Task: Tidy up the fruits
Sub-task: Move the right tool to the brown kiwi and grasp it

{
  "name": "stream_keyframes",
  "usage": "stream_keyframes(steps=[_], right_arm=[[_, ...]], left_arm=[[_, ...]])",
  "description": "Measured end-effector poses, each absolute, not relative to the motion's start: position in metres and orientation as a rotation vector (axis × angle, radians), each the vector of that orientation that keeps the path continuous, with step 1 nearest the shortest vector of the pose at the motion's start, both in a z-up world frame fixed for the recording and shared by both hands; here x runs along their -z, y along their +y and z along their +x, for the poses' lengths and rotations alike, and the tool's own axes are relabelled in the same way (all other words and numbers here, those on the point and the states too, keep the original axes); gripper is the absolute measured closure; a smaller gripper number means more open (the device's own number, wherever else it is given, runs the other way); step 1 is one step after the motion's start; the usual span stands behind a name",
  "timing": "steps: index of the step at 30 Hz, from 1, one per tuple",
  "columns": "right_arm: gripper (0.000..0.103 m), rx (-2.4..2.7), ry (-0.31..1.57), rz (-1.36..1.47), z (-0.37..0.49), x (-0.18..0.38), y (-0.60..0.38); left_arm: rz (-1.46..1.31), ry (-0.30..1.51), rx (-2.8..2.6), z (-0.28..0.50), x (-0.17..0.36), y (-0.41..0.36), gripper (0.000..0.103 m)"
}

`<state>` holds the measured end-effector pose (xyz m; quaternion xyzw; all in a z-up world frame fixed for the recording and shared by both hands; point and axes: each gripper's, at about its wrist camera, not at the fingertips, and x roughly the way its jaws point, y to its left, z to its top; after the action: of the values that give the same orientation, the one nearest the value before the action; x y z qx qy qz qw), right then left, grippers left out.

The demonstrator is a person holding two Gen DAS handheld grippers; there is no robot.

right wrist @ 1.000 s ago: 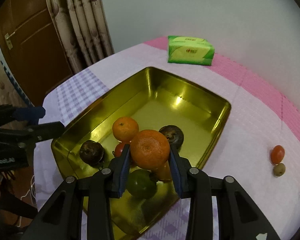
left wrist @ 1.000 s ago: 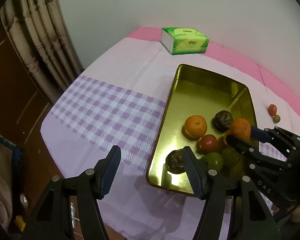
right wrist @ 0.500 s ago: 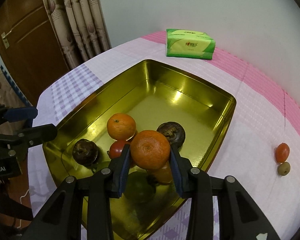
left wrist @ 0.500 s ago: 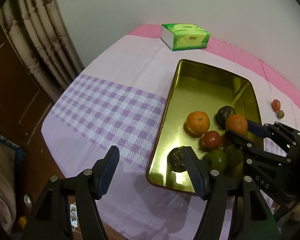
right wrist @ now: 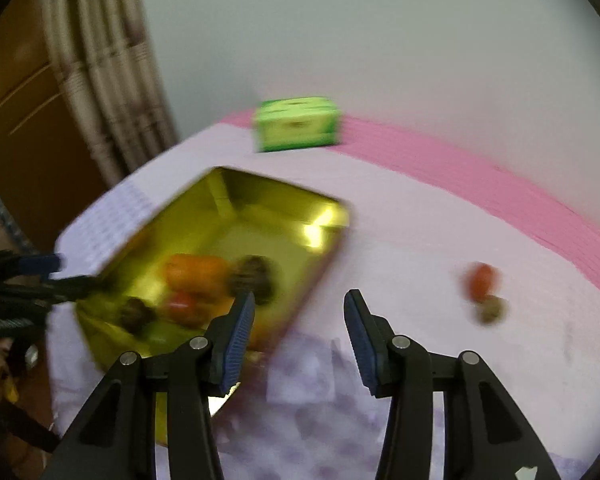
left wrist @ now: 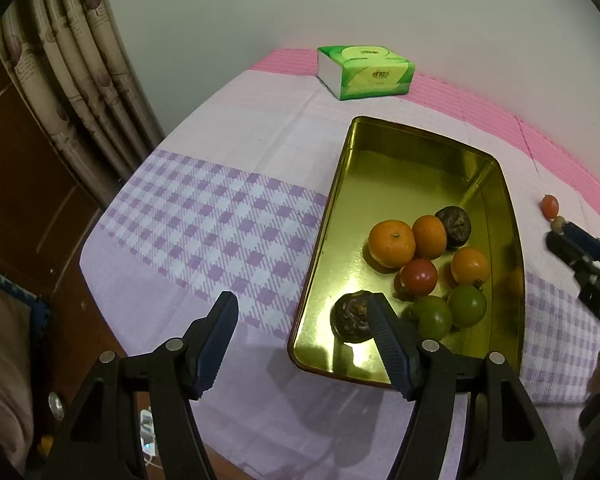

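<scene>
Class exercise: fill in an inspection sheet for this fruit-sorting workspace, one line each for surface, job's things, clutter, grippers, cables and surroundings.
Surface: table under a lilac checked cloth, pink at the far edge.
Job's things: gold tin tray holding three oranges, two green fruits, a red one and two dark ones; small red fruit and small brownish fruit lie on the cloth outside it.
Clutter: green tissue box.
Grippers: left gripper open, empty; right gripper opening, empty.
Cables: nothing seen.
Surroundings: curtain, white wall.
</scene>
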<state>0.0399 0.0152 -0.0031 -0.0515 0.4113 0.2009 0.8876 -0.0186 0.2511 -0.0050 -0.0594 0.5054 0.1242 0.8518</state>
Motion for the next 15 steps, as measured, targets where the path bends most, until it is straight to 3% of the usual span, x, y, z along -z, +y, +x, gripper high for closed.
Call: stream_keyframes(steps=[7,15], right_arm=[[0.059,-0.204,0.893,-0.057,0.076,0.032,-0.061],[0.059,-0.195,0.917,-0.075,0.103,0.059,-0.066]], left_arm=[[-0.12,1.062,-0.21,-0.016,0.005,0.243,0.034],[-0.072,1.036,-0.147,-0.012,-0.002,0.219,0.034]])
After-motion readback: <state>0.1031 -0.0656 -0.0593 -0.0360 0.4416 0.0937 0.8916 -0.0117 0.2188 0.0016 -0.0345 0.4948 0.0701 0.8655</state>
